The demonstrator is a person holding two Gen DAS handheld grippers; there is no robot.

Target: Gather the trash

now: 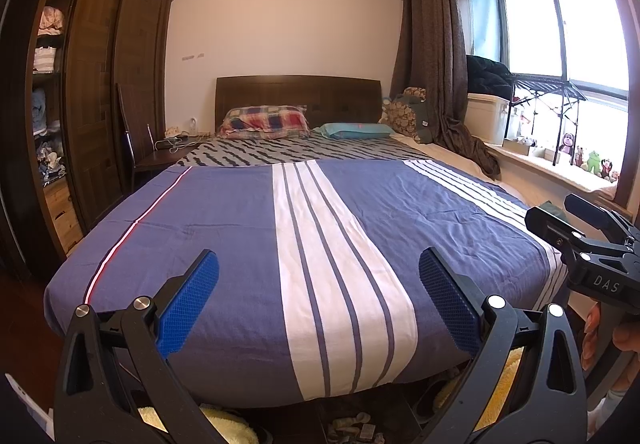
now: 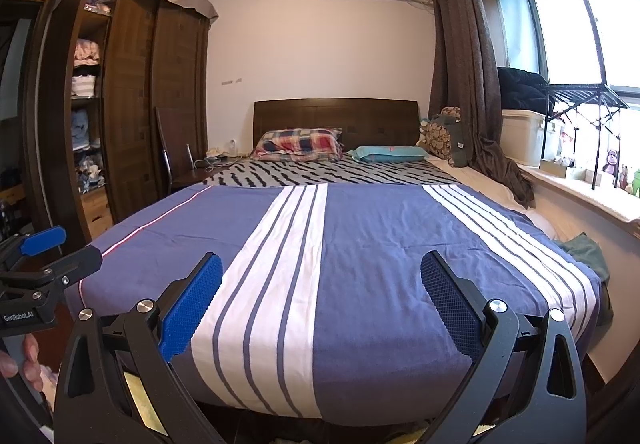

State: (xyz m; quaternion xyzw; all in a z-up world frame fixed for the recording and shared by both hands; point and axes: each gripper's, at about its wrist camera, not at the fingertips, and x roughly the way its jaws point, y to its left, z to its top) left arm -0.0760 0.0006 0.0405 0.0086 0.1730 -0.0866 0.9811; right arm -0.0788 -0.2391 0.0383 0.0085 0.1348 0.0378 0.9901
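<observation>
Both grippers hover at the foot of a bed point(image 1: 224, 228) covered with a blue and white striped sheet. My left gripper point(image 1: 319, 268) is open and empty, its blue pads spread wide. My right gripper point(image 2: 321, 270) is open and empty too; it also shows at the right edge of the left wrist view point(image 1: 592, 240). On the dark floor under the foot of the bed lie small pale crumpled scraps point(image 1: 354, 426). A dark green cloth point(image 2: 586, 250) lies at the bed's right edge. No clear piece of trash shows on the sheet.
A dark wooden wardrobe point(image 1: 100, 84) with open shelves stands on the left, a chair point(image 1: 136, 148) beside it. Pillows point(image 1: 266, 120) lie at the headboard. A windowsill point(image 1: 560, 168) with toys and a drying rack runs along the right. Yellow fluffy fabric point(image 1: 224, 424) lies below.
</observation>
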